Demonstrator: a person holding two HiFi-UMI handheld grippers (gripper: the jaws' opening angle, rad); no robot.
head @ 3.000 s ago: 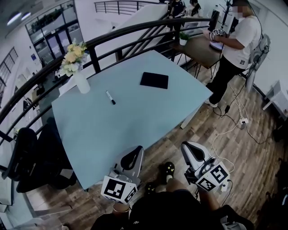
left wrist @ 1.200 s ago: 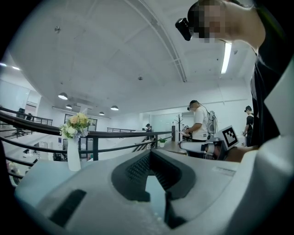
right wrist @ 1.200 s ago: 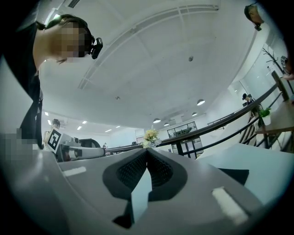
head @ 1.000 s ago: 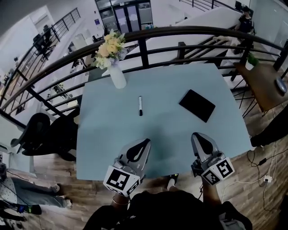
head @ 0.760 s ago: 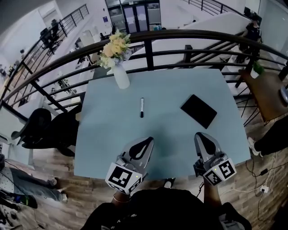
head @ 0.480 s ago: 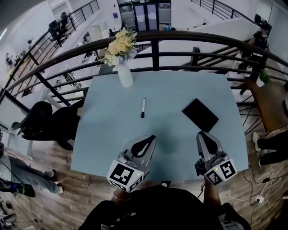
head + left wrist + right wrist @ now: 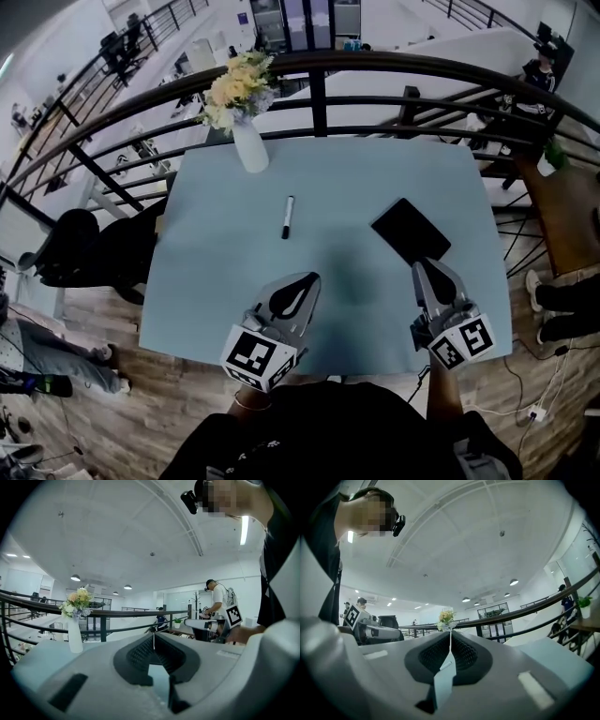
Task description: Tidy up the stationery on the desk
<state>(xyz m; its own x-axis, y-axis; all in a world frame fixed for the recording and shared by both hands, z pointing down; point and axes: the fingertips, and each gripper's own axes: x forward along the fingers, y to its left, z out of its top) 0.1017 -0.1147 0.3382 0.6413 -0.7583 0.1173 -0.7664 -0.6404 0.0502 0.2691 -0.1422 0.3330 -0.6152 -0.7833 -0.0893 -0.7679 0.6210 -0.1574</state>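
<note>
Head view looks down on a pale blue desk (image 7: 216, 272) with a white vase (image 7: 249, 150) of flowers at its far edge. A marker pen (image 7: 287, 217) lies a little way in front of the vase, toward the person. A flat black notebook (image 7: 410, 231) lies further from the vase, off to its right. These two look like the things to tidy, and nothing holds them yet.

The left gripper (image 7: 302, 281) hangs over the near part of the desk, in front of the vase and on the near side of the pen. Its jaws are closed together with nothing in them; the left gripper view shows the two tips meeting. The right gripper (image 7: 424, 269) is well to the right of the vase, and its tip looks just beside the notebook's near corner. Its jaws are pressed together too, and it holds nothing.

I think the step now is reaching for the first thing. To do it well, the jaws need to open before they get there. The pen is thin and round, so it may roll. It is best to come down over its middle, one jaw on each long side, and close gently. The notebook is flat, so catch it by an edge. Keep away from the vase, because a bump could knock it over.
</note>
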